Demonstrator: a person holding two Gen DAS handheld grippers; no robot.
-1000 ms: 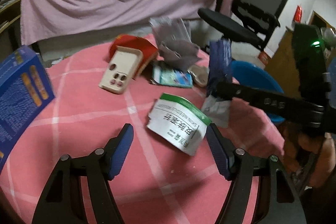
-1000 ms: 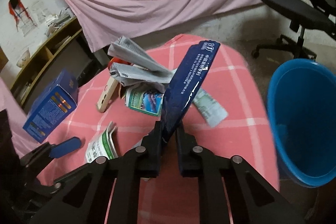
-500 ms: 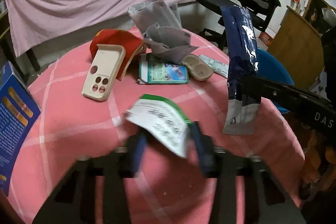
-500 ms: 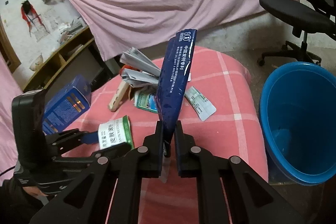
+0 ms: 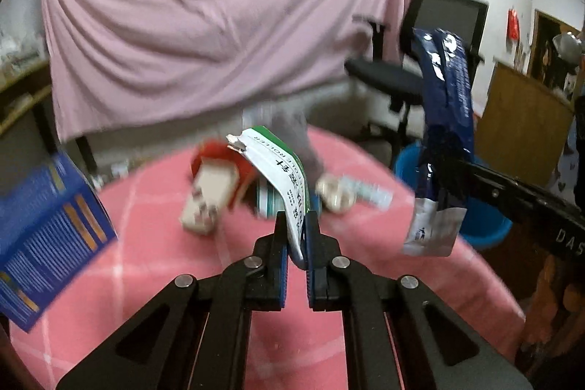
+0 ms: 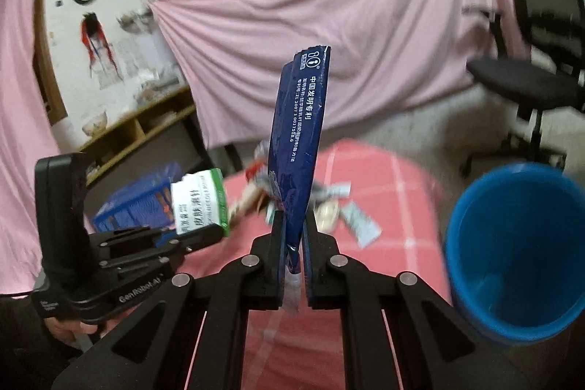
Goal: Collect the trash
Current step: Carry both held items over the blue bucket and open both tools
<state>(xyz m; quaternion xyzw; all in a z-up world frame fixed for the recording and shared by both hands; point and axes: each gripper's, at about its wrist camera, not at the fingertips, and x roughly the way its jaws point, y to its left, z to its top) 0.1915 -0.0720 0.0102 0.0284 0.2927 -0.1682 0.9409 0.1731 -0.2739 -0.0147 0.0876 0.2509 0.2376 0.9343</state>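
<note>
A white and green paper packet point(image 5: 281, 167) stands up between the pads of my left gripper point(image 5: 296, 218), whose jaws are closing on it; it hangs clear of the pink table point(image 5: 146, 280). The right wrist view shows the same packet point(image 6: 199, 203) raised at the left. My right gripper point(image 6: 294, 218) is shut on a tall dark blue pouch point(image 6: 299, 134), held upright above the table. That pouch point(image 5: 448, 105) also shows at the right of the left wrist view. A blue bin point(image 6: 512, 243) stands beside the table, to the right of the pouch.
Blurred litter lies at the table's far side: a red and beige piece point(image 5: 212, 189), a round beige piece point(image 5: 334, 194), a small pale packet point(image 5: 373, 194). A blue box point(image 5: 47, 229) stands at the left. Behind are a black office chair point(image 5: 420, 75) and a pink sheet.
The left gripper went from wide open around the white and green packet to closed on it and lifted it off the table. The right gripper rose with the blue pouch.
</note>
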